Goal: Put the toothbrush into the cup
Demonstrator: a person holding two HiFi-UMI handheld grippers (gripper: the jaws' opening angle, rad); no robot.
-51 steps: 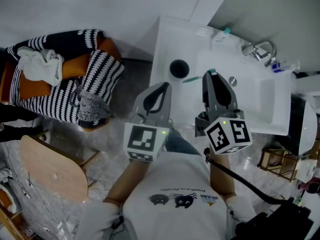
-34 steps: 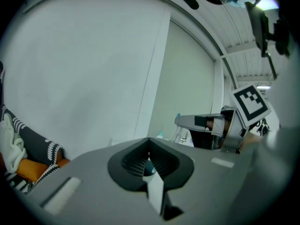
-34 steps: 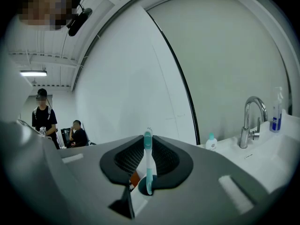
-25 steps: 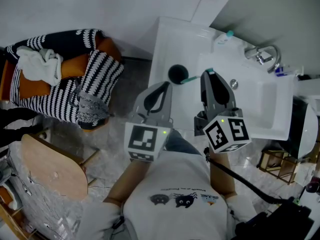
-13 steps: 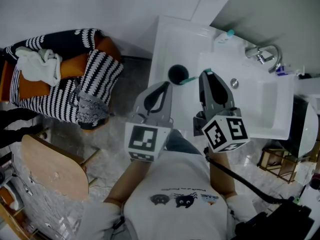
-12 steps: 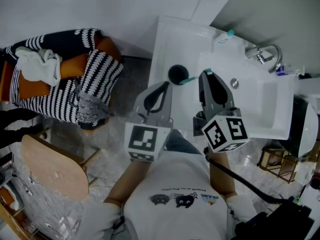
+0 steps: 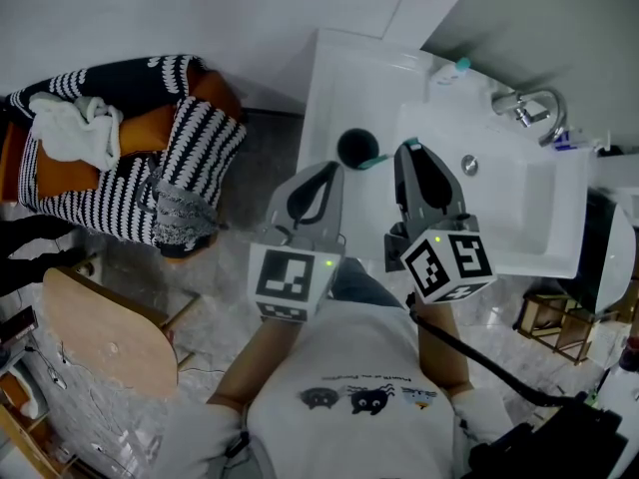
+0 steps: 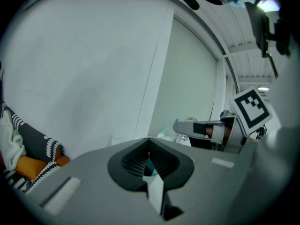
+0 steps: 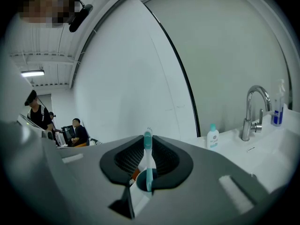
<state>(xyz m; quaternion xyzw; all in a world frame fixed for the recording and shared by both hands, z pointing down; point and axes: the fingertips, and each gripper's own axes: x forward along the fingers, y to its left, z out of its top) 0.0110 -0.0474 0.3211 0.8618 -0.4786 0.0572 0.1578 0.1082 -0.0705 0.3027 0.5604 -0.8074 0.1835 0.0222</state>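
- Right gripper (image 9: 146,138): jaws pinching the toothbrush (image 9: 148,165) mid-handle, head up, lower end at the mouth of the cup (image 7: 356,148).
- Left gripper (image 8: 149,144): jaws pressed together, nothing held, just beside the cup.
- Step, as judged: lower the handle straight down inside the rim, let go only once it is well in; the cup looks light and could tip.
- Around: counter (image 7: 329,83), basin (image 7: 519,203), tap (image 9: 253,109), bottle (image 9: 213,136), striped chair (image 7: 130,173). Nothing blocks the cup.
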